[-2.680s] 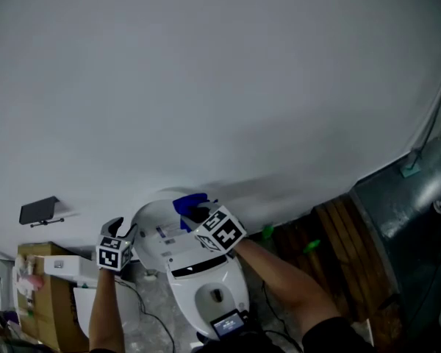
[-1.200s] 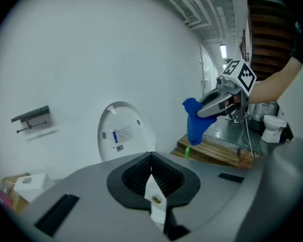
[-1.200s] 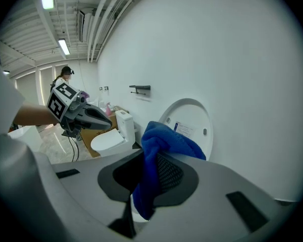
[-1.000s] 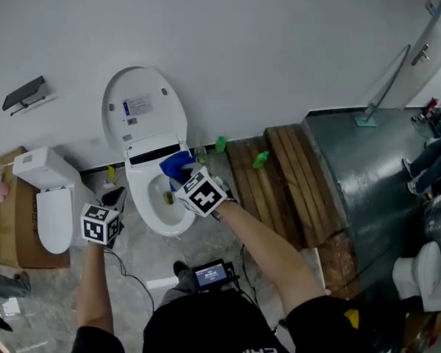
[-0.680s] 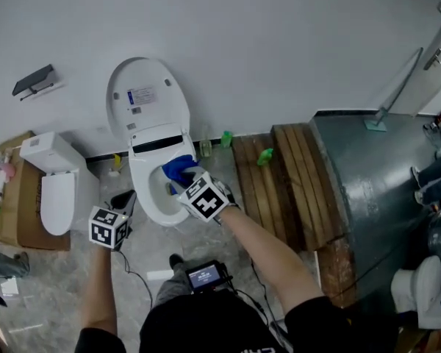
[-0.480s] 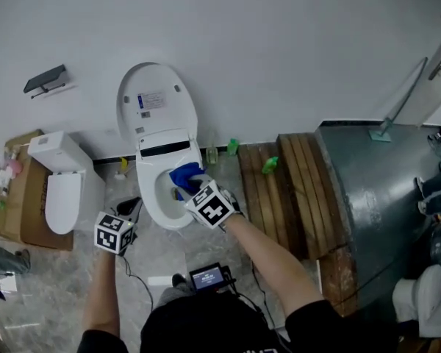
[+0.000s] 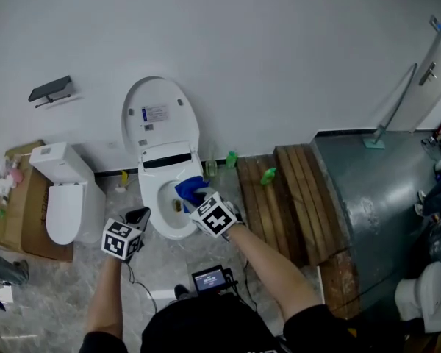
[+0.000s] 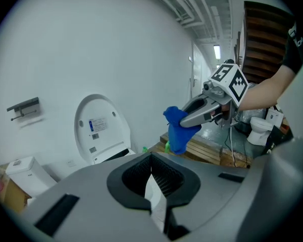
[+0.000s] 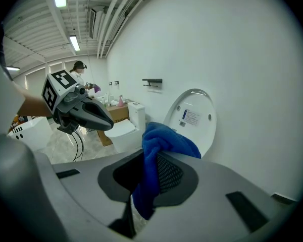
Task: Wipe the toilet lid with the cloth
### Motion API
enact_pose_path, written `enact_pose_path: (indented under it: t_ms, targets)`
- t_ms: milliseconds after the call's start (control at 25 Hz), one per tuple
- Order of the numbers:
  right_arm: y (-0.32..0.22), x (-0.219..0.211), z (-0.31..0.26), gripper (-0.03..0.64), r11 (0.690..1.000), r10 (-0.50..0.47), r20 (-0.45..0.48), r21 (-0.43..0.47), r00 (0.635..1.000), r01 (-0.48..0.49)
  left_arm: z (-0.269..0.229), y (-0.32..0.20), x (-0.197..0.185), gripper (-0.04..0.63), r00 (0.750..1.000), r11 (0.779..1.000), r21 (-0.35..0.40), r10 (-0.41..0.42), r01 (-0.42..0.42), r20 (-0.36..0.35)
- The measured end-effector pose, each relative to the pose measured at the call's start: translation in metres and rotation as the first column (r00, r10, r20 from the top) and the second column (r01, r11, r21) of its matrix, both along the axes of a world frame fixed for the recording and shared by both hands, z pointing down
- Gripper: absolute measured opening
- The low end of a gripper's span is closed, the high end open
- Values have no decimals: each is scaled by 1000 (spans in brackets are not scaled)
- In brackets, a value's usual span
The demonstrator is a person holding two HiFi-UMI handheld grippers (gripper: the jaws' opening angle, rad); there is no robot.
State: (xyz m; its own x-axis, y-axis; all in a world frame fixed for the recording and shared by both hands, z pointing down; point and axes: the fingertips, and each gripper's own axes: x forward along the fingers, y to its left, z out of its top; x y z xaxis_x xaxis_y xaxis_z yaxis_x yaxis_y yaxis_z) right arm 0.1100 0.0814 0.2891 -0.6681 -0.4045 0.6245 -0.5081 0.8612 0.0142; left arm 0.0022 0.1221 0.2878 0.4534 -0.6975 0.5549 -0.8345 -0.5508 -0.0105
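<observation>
1. Two grippers are held low in the head view, close to the open toilet bowl (image 7: 169, 233).
2. Right gripper (image 7: 196, 197) has its jaws squeezed tight on the blue cloth (image 7: 188, 188).
3. That cloth hangs in a bunch from the jaws, over the right side of the bowl.
4. Left gripper (image 7: 140, 215) has its jaws pressed together and holds nothing. It sits just beside the bowl's left edge.
5. Up behind the bowl, the toilet lid (image 7: 162, 115) stands open against the white wall. The cloth is near the lid but not touching it.
6. Off to the left is another white toilet (image 7: 62, 197), next to a brown box (image 7: 15, 219).
7. Over on the right are wood planks (image 7: 287, 190) with two green bottles (image 7: 268, 175) by them.
</observation>
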Motion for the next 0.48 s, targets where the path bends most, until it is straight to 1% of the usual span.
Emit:
enact_pose_path:
  t_ms: [320, 400, 480]
  targets:
    - [8, -5, -1, 57, 1000, -1, -5, 7, 1000, 1, -6, 2, 1, 11, 1000, 1000, -5, 7, -7, -30]
    - [11, -4, -1, 57, 1000, -1, -2, 1, 1000, 1, -7, 2, 1, 11, 1000, 1000, -6, 9, -9, -24]
    - [14, -4, 0, 57, 1000, -2, 10, -14, 1000, 2, -7, 3, 3, 11, 999, 1000, -13, 13, -13, -35]
